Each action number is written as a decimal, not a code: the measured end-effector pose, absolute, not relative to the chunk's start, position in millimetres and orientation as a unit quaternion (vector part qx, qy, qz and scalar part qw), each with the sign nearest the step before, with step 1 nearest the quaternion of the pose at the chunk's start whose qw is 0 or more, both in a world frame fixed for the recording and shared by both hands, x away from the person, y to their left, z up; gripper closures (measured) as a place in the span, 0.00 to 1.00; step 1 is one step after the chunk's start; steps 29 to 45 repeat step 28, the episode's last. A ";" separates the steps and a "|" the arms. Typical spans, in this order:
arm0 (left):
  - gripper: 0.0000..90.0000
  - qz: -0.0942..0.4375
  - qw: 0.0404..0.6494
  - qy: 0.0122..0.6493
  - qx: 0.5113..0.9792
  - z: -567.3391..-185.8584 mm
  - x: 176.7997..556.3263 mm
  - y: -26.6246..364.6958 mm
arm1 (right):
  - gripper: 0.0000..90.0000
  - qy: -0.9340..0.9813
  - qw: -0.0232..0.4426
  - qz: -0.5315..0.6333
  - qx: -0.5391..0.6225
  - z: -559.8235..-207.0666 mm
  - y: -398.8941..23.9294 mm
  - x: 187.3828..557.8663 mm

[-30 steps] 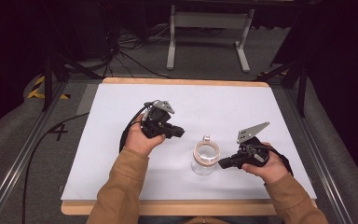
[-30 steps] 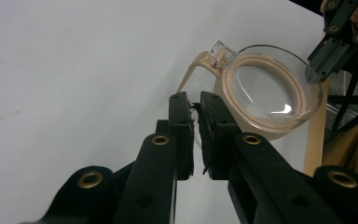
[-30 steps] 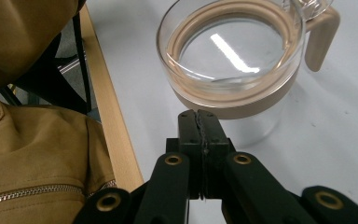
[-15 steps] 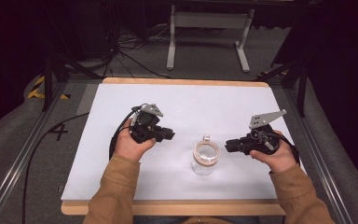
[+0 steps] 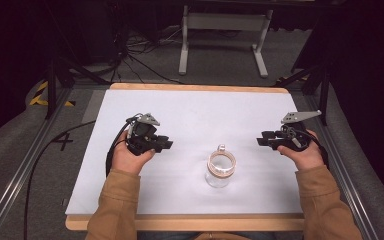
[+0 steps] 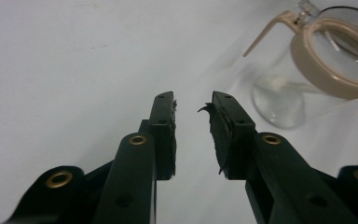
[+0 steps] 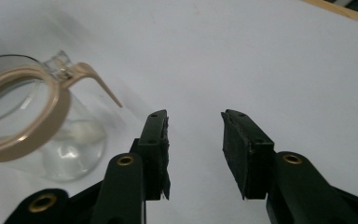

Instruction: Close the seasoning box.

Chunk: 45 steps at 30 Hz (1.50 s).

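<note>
- One glass jar (image 5: 220, 171) is counted on the white table (image 5: 195, 115); it stands upright with a beige ring at its mouth and a clasp at the far rim. No lid is seen on it.
- The jar is placed toward the near edge of the table, between the two grippers and apart from both.
- Two grippers are counted, one held in each hand.
- Left gripper (image 5: 166, 145): it is held over the table to the left of the jar, pointed toward the middle. Its jaws have just been opening and are parted by a moderate gap in the left gripper view (image 6: 193, 126). Nothing is held between them and nothing is touched; the jar (image 6: 317, 70) is seen off to one side.
- Right gripper (image 5: 261, 141): it is held to the right of the jar, pointed inward. Its jaws have just been opening and are spread wider in the right gripper view (image 7: 193, 140). Nothing is between them; the jar (image 7: 32, 126) is seen beside them, untouched.
</note>
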<state>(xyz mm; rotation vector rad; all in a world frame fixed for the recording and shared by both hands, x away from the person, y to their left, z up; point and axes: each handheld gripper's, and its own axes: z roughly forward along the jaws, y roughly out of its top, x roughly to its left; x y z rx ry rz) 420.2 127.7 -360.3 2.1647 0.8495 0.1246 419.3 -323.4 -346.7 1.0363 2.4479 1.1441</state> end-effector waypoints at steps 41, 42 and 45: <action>0.73 0.042 0.361 0.387 0.847 -409.4 447.4 145.1 | 0.57 0.830 0.117 0.353 0.416 -408.7 -364.6 447.3; 0.73 0.042 0.361 0.387 0.847 -409.4 447.4 145.1 | 0.57 0.830 0.117 0.353 0.416 -408.7 -364.6 447.3; 0.73 0.042 0.361 0.387 0.847 -409.4 447.4 145.1 | 0.57 0.830 0.117 0.353 0.416 -408.7 -364.6 447.3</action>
